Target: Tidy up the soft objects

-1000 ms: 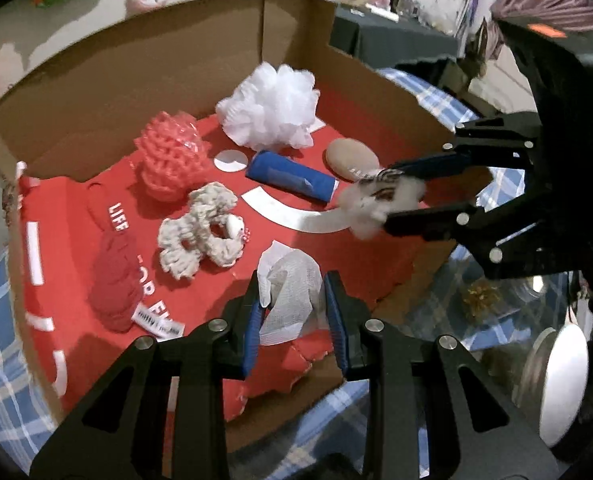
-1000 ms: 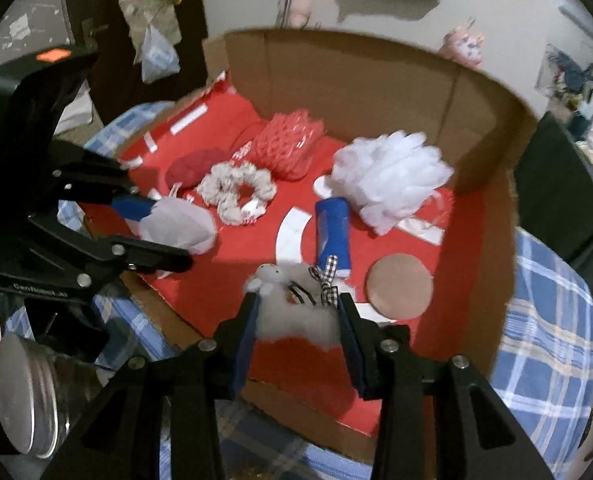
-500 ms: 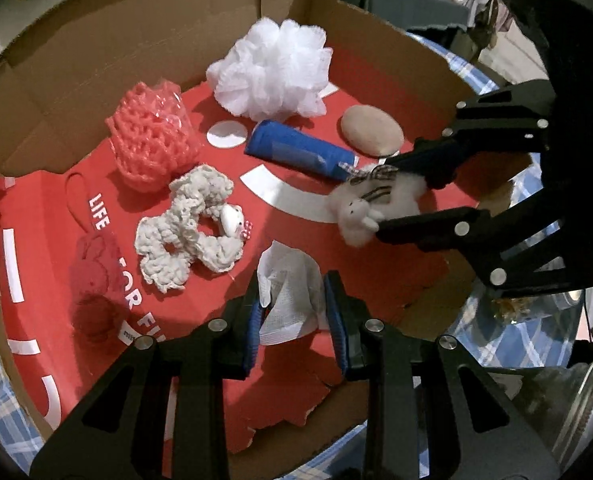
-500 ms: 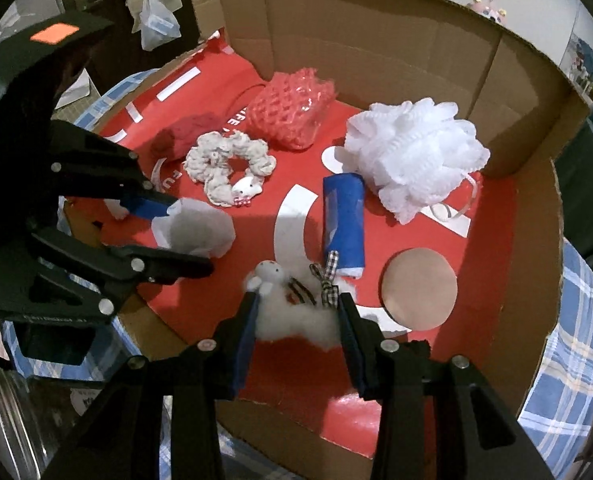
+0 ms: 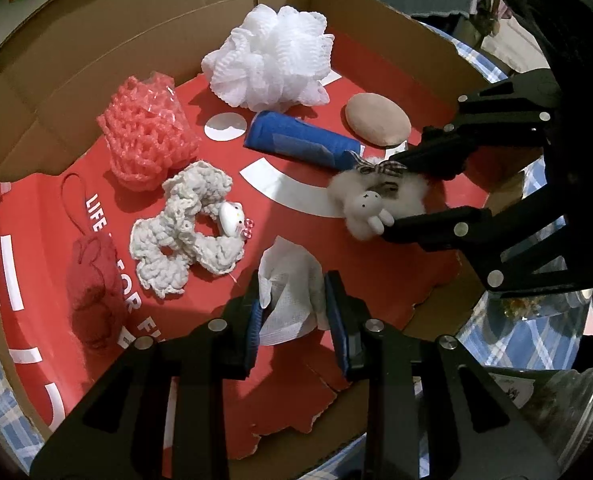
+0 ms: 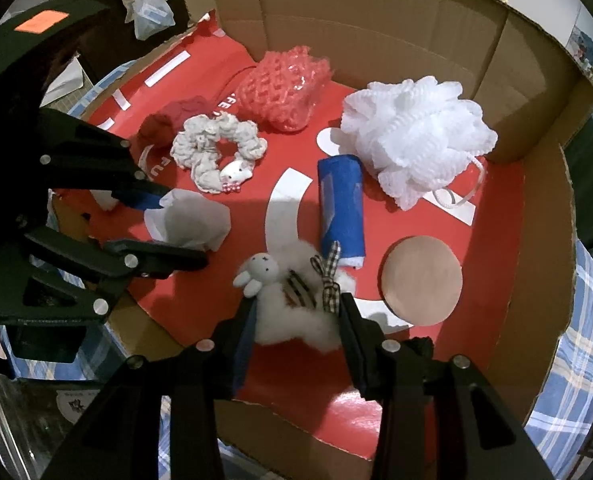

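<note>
The left claw (image 5: 294,306) pinches a crumpled white tissue (image 5: 290,296) just above the red floor of the cardboard box (image 5: 144,12); its lower folds are hidden between the blue pads; the right claw (image 6: 296,322) grips a fluffy white bunny plush (image 6: 292,308) with a checked bow, its underside lost behind the fingers. In the left wrist view the plush hangs at about three o'clock from the tissue, near the blue roll (image 5: 300,142); a tan round pad (image 5: 377,125) lies at one o'clock, a white mesh bath pouf (image 5: 270,58) at twelve, a pink net sponge (image 5: 148,132) at ten, and a grey crochet scrunchie (image 5: 184,224) with a small white cat charm at nine; a dark red fuzzy item (image 5: 92,292) at the left edge is hard to identify; white lettering on the box floor is partly covered; the blue checked cloth (image 6: 572,364) under the box is cut off by the lens rim, and a glass jar (image 5: 576,408) at lower right is blurred.
</note>
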`<move>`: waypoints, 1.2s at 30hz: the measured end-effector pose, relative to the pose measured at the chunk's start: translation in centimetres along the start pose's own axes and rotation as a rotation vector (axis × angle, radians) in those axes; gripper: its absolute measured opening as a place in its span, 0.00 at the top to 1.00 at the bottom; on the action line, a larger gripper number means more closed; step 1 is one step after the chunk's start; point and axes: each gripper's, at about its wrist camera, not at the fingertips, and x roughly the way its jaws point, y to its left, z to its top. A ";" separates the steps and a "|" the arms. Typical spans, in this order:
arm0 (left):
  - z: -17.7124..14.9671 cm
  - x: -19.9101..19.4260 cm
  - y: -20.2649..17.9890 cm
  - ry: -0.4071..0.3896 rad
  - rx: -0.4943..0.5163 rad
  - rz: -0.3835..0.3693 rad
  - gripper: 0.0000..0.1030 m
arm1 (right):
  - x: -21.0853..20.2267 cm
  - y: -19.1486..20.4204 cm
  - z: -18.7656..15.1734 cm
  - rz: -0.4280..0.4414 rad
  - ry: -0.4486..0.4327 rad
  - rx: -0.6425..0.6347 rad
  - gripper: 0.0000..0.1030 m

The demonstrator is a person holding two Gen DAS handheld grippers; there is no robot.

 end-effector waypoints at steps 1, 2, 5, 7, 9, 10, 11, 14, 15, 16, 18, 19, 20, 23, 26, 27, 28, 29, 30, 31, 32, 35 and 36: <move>0.0 0.0 -0.1 0.002 0.003 0.002 0.73 | 0.1 0.0 0.0 -0.003 0.000 0.000 0.58; 0.0 0.0 -0.2 0.004 0.005 0.005 0.73 | 0.1 -0.1 0.1 0.000 0.002 0.001 0.57; 0.1 0.2 -0.4 0.009 0.010 0.010 0.73 | 0.3 -0.2 0.2 0.003 0.007 0.006 0.55; 0.2 0.2 -0.5 0.011 0.012 0.011 0.73 | 0.5 -0.3 0.2 0.003 0.012 0.011 0.53; 0.3 0.3 -0.5 0.014 0.010 0.013 0.73 | 0.6 -0.4 0.2 0.003 0.015 0.010 0.52; 0.3 0.3 -0.5 0.013 0.013 0.013 0.72 | 0.6 -0.4 0.2 0.002 0.015 0.009 0.50; 0.3 0.3 -0.5 0.013 0.014 0.013 0.65 | 0.6 -0.4 0.2 0.002 0.014 0.008 0.48; 0.3 0.3 -0.6 0.001 0.021 0.027 0.30 | 0.6 -0.4 0.0 0.004 0.012 0.012 0.48; 0.3 0.1 -0.8 -0.016 0.031 0.032 0.30 | 0.6 -0.4 0.0 0.004 0.011 0.012 0.47; 0.3 0.0 -0.9 -0.023 0.044 0.031 0.30 | 0.6 -0.4 -0.1 0.004 0.010 0.013 0.47; 0.4 -0.2 -0.9 -0.024 0.036 0.038 0.30 | 0.4 -0.5 -0.2 0.000 0.006 0.014 0.47; 0.4 -0.3 -0.9 -0.026 0.033 0.039 0.30 | 0.3 -0.6 -0.3 -0.002 0.002 0.016 0.46; 0.4 -0.5 -0.8 -0.029 0.031 0.040 0.30 | 0.1 -0.7 -0.4 -0.003 -0.002 0.020 0.45; 0.3 -1.2 -0.7 -0.043 0.015 0.055 0.30 | -1.0 -1.0 -0.6 -0.011 -0.024 0.032 0.35; -0.2 -2.4 -0.3 -0.068 -0.029 0.062 0.30 | -2.4 -1.2 -0.8 -0.018 -0.052 0.050 0.32; -0.4 -2.9 -0.1 -0.078 -0.047 0.058 0.30 | -3.0 -1.2 -1.0 -0.020 -0.063 0.061 0.30; -0.7 -3.5 0.1 -0.090 -0.072 0.059 0.30 | -3.7 -1.2 -1.1 -0.025 -0.077 0.073 0.24; -1.0 -4.0 0.1 -0.099 -0.093 0.063 0.30 | -4.4 -1.1 -1.2 -0.030 -0.090 0.084 0.17; -1.2 -4.4 0.1 -0.106 -0.111 0.066 0.30 | -5.2 -1.1 -1.5 -0.037 -0.108 0.100 0.15; -1.6 -5.0 0.1 -0.115 -0.133 0.069 0.30 | -5.8 -0.9 -1.8 -0.041 -0.120 0.108 0.12; -1.9 -5.5 0.2 -0.124 -0.159 0.071 0.30 | -6.4 -0.7 -2.0 -0.048 -0.134 0.117 0.09; -3.1 -6.5 0.1 -0.150 -0.239 0.068 0.30 | -8.2 -0.1 -3.0 -0.085 -0.174 0.150 0.04; -3.7 -6.9 0.1 -0.160 -0.267 0.077 0.30 | -8.6 0.0 -3.3 -0.105 -0.185 0.165 0.04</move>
